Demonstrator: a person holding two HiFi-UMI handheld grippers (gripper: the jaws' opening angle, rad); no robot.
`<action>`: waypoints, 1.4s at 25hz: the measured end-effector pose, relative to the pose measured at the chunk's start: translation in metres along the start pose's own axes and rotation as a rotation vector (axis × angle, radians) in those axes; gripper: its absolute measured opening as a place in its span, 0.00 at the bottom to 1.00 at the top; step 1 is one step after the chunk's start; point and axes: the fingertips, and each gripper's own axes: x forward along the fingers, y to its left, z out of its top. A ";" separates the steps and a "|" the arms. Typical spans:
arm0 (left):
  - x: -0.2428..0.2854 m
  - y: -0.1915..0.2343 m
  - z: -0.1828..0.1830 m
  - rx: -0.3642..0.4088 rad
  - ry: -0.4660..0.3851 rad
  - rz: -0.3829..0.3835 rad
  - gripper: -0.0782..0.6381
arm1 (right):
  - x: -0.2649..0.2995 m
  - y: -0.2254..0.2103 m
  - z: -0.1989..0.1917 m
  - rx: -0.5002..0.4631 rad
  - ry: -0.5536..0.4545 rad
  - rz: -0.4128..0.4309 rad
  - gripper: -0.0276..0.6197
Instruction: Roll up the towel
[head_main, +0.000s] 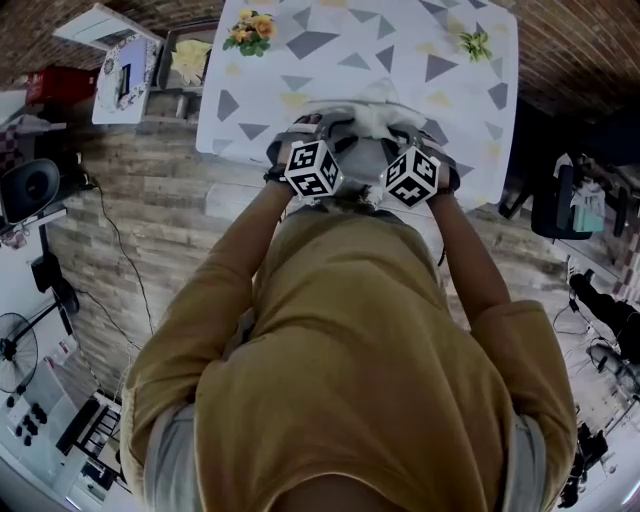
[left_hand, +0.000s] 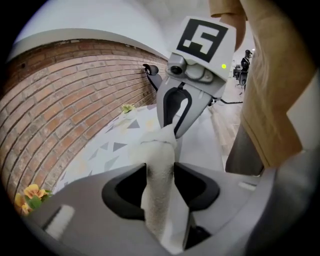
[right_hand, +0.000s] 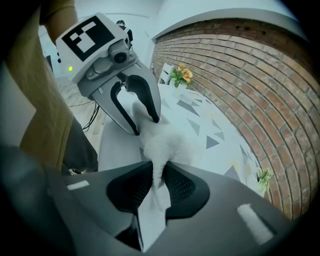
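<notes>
White towel (right_hand: 162, 142) was clamped by left gripper (left_hand: 160, 176) and right gripper (right_hand: 159, 184) mid-frame; slip-out could be caused by uneven pull.

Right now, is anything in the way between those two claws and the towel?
Nothing visible. The left gripper and the right gripper each already pinch the white towel between their jaws, over the patterned table.

1. White towel (left_hand: 161, 150), on the table (head_main: 330, 70): terry cloth, nubbly, matt.
2. Cover of the table: smooth, faint sheen, printed triangles.
3. The left gripper (right_hand: 146, 125) and right gripper (left_hand: 175, 131), over the table's near edge: smooth grey plastic, matt.
4. Curved wall (left_hand: 65, 95) behind the table: rough matt brick.
5. Plank floor (head_main: 150, 200) beside the table: wood-look, dull.
</notes>
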 end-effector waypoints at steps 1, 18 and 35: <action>-0.001 0.002 0.001 0.004 -0.001 0.018 0.36 | -0.001 -0.001 0.001 0.014 -0.006 0.006 0.15; 0.012 -0.008 0.041 0.205 -0.047 -0.033 0.56 | -0.016 0.014 0.000 0.011 0.007 0.133 0.14; 0.020 -0.007 0.049 0.154 -0.031 -0.168 0.35 | -0.040 -0.003 -0.017 -0.005 -0.009 0.108 0.19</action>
